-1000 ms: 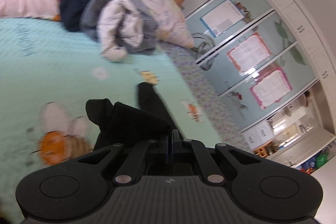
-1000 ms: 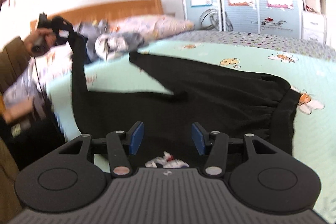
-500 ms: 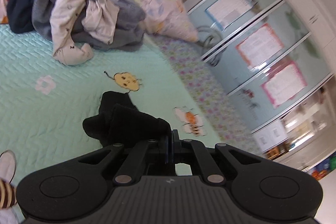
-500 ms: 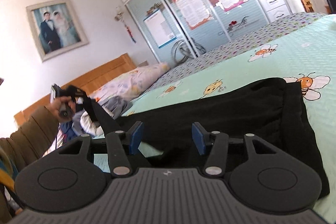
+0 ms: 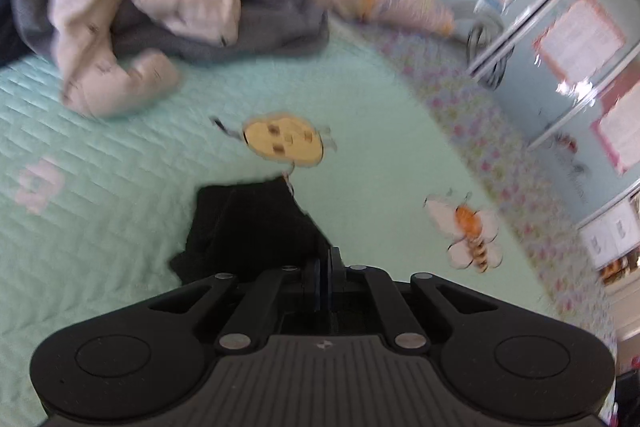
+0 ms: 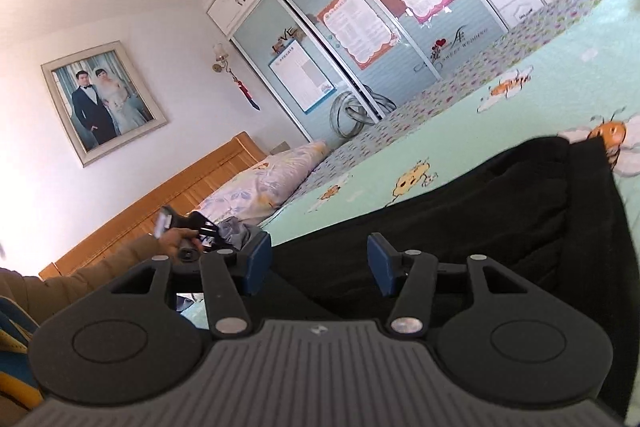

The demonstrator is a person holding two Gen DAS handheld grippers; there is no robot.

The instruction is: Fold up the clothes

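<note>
On the mint-green bedspread (image 5: 120, 187) lies a black garment (image 6: 460, 227), spread flat with a gathered band at one end. The left gripper (image 5: 325, 259), jaws just starting to part, pinches its bunched leg end (image 5: 248, 223). The right gripper (image 6: 319, 259) hangs half-spread and empty above it.

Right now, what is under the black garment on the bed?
The black garment lies on the mint quilt. A printed bee shows only partly, its lower part covered by the garment's edge. Whatever else lies beneath the cloth is hidden.
</note>
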